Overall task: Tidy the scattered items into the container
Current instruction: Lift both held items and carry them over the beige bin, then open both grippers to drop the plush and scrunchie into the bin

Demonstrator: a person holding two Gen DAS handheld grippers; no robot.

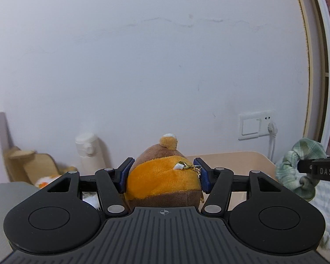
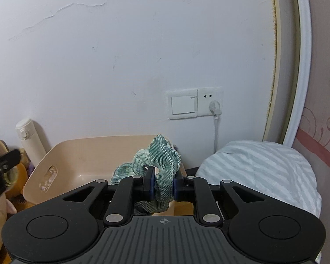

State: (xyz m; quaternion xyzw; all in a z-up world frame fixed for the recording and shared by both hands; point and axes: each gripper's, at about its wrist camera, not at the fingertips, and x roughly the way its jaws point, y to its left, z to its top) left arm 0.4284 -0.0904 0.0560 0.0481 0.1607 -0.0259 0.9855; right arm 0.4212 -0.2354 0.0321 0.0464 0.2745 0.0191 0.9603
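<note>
brown and orange plush toy clamped between the blue pads of the left gripper, fingers spread wide around its body, gold clasp against the right pad. raised in front of the bare white wall, with the rim of the beige container just behind. green checked scrunchie pinched in the right gripper, fingers nearly closed on the fabric, held above the near edge of the beige container. open basin floor visible beyond the scrunchie, handle slot in the left wall. only in the right view: striped pillow beside the container. both views: white bottle and wall socket. only in the left view: wooden stand at far left.
</note>
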